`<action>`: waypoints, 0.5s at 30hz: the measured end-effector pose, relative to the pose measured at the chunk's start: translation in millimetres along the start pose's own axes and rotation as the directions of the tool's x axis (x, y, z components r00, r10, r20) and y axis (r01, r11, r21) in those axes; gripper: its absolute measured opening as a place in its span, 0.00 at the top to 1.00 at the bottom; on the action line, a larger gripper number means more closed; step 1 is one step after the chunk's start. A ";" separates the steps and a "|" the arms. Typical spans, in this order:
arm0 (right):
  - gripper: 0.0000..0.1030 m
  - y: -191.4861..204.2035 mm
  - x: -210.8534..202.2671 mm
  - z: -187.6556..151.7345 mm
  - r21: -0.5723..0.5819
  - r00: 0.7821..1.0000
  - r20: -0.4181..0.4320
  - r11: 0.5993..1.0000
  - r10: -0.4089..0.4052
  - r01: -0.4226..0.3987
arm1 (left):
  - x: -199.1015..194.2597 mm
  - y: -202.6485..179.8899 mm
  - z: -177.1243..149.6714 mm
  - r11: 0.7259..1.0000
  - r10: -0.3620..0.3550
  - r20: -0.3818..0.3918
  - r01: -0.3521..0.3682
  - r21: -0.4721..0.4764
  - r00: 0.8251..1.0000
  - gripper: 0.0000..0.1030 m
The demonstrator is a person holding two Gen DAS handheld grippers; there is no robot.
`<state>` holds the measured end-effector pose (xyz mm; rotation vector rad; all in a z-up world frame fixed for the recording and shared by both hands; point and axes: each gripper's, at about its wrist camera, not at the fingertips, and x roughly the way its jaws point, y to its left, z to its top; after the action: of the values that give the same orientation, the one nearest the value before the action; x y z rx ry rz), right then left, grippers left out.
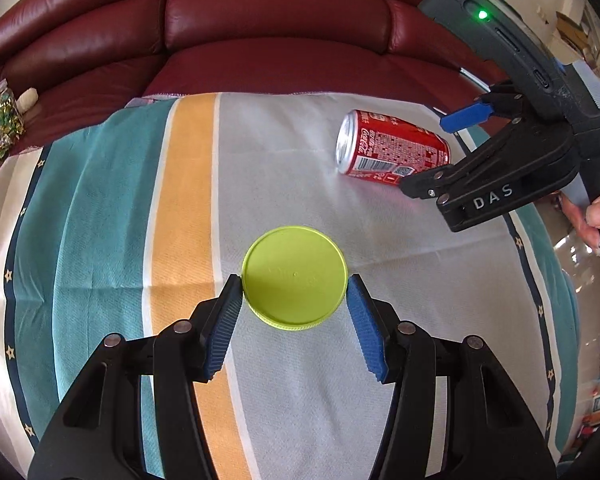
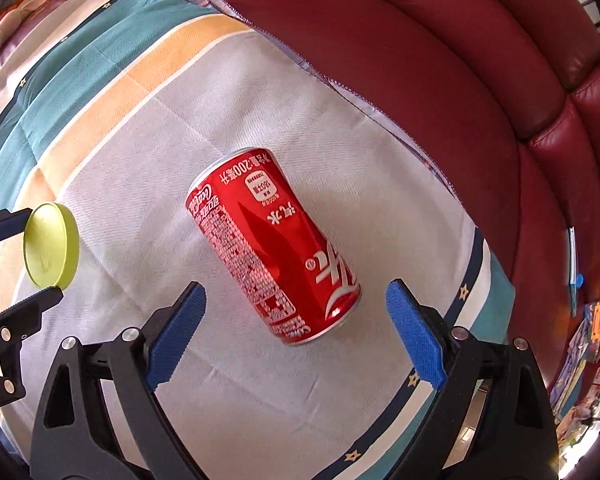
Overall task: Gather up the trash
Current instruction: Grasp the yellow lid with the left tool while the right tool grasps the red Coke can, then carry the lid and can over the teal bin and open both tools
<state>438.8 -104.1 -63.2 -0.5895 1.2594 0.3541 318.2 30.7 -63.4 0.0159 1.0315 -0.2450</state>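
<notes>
Trash is spread on a striped cloth (image 1: 100,240) laid over a dark red leather sofa (image 1: 276,20), which fills the wrist views from ten to two o'clock. A red Coca-Cola can (image 2: 274,246) is seen lying on its side on the pale part of the cloth, at one o'clock in the left wrist view and at the centre of the right one. It is judged light, thin-walled and smooth, so it could roll or dent; a hold across the middle of its barrel is suggested. The right gripper (image 2: 296,330) is held above it with jaws spread wide, nothing pinched. A yellow-green plastic lid (image 1: 295,277), stiff, light and flat, is clenched edge to edge by the left gripper (image 1: 295,284), the blue pads (image 1: 224,320) pressed against its rim, and appears lifted off the cloth at nine o'clock in the right wrist view.
</notes>
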 end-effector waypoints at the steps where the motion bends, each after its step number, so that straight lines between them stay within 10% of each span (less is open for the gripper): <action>1: 0.15 0.6 4.4 2.2 -0.005 1.000 -0.005 1.000 0.001 -0.001 | 1.9 0.9 1.8 1.000 0.002 0.000 -0.002 0.000 1.000 0.47; 9: 0.45 5.2 13.8 -3.0 0.024 1.000 0.020 1.000 0.001 -0.001 | 9.4 6.0 0.3 1.000 0.017 -0.011 -0.018 -0.020 1.000 0.47; 15: 0.46 -7.3 -10.8 -39.3 0.148 0.998 0.057 0.989 0.019 -0.028 | -0.1 -5.9 -7.9 1.000 0.008 -0.005 -0.008 -0.005 1.000 0.47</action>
<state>409.1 -132.5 -58.7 -0.4355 1.2283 0.2916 310.2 26.0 -66.8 0.0158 1.0369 -0.2356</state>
